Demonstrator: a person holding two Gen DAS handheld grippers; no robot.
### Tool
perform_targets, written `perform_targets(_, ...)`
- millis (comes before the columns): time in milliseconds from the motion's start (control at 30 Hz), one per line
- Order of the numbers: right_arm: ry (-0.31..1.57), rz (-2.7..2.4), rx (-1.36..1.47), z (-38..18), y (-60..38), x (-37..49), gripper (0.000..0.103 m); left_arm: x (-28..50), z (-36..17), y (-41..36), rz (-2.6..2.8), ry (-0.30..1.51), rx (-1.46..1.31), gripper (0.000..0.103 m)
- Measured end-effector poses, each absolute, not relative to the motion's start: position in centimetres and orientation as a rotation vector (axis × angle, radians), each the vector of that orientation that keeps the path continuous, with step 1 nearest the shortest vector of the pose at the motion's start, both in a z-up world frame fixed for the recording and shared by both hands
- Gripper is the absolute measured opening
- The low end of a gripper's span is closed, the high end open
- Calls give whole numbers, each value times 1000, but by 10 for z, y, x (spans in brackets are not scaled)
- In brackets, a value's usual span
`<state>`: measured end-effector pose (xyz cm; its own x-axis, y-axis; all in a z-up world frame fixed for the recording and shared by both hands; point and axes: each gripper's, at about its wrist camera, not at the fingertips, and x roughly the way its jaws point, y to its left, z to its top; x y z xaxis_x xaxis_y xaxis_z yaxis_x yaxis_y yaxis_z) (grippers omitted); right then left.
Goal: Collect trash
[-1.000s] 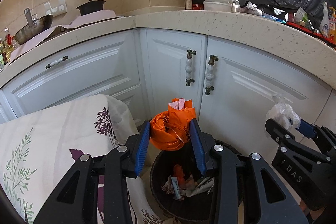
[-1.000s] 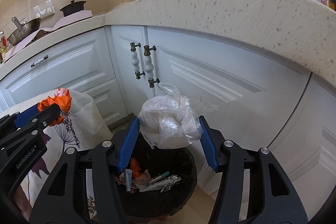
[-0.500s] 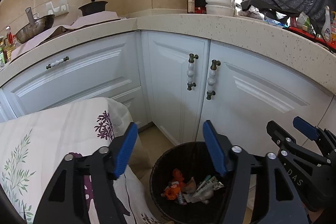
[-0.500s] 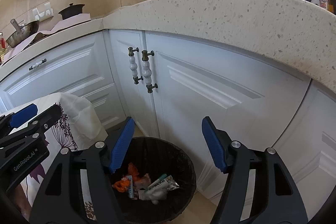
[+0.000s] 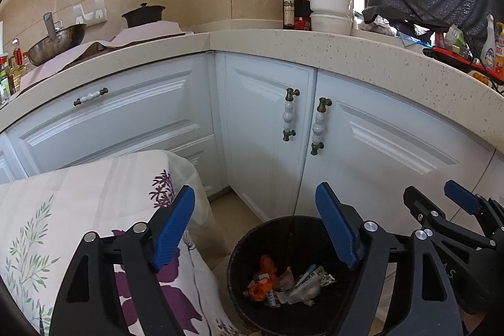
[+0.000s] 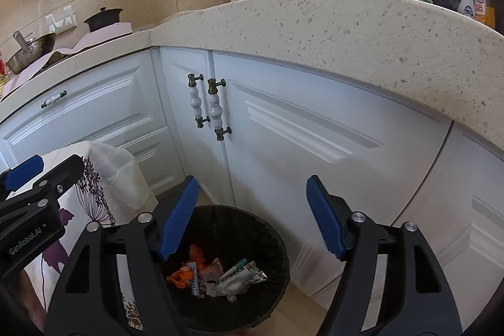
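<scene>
left hand-held gripper [image 5: 255, 229] and right hand-held gripper [image 6: 252, 216] angled downward, jaws just opening wide, empty.

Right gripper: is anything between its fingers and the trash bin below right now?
No. In the right wrist view the right gripper, jaws just opened, holds nothing, and only open air separates it from the black trash bin, where wrappers lie at the bottom.

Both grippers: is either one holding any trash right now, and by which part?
Nothing is held. The left gripper and right gripper have just been opening, empty, above the bin.
</scene>
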<state>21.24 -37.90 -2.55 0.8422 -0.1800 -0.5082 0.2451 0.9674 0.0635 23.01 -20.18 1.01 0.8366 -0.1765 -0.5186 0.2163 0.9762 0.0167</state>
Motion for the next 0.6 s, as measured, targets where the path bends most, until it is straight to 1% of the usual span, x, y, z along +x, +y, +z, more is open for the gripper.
perform_targets(300, 522, -226, 121, -18, -368, 194, 73, 214, 14, -180, -202, 531, 78, 78)
perform_targets(600, 538, -215, 116, -15, -342, 161, 74, 181, 19, -140, -197, 541, 67, 80)
